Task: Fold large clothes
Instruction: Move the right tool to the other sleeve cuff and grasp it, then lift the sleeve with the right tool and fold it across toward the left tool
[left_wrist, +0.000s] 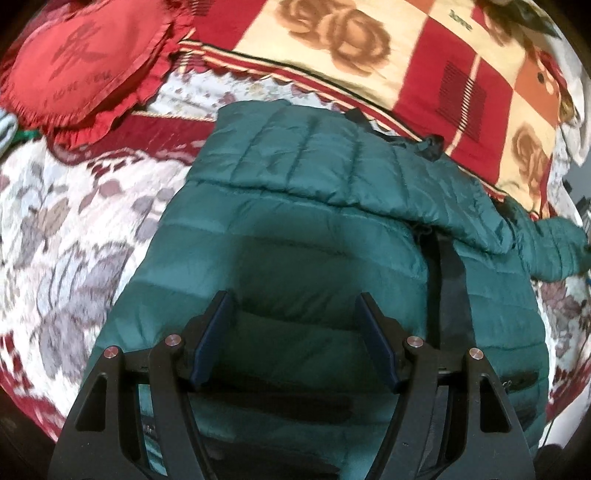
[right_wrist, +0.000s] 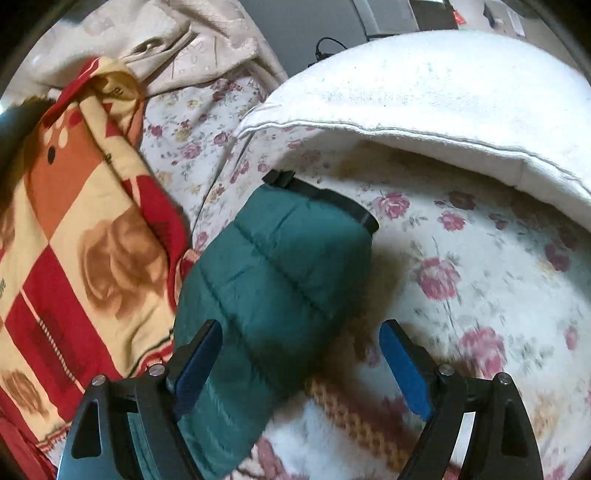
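A: Left wrist view first. Any writing?
B: Small dark lettering on a cream square of the checked blanket (left_wrist: 424, 48), far ahead and to the right of the left gripper (left_wrist: 293, 302); too blurred to read. Large character and smaller marks on the red cushion (left_wrist: 79, 55), far ahead to the left; also unreadable.

A: And the garment?
B: Green puffer jacket (left_wrist: 295, 229) spread on the floral bedspread (left_wrist: 74, 229), long axis running straight ahead from the fingertips, hood end farthest away. Dark zipper strip running along it, just right of the right fingertip. One sleeve trailing off to the far right.

A: Grip?
B: Jaws spread wide over the quilted body, nothing pinched between the blue pads (left_wrist: 208, 339).

A: Right wrist view?
B: Green sleeve (right_wrist: 273, 280) lying along a diagonal, black cuff pointing up and to the right, away from the right gripper (right_wrist: 301, 332). Lower part of the sleeve passing between the fingers, close beside the left pad (right_wrist: 197, 365), well apart from the right one. Jaws wide, not clamped. Partial lettering at the blanket's left edge, unreadable. White pillow (right_wrist: 443, 103) far ahead.
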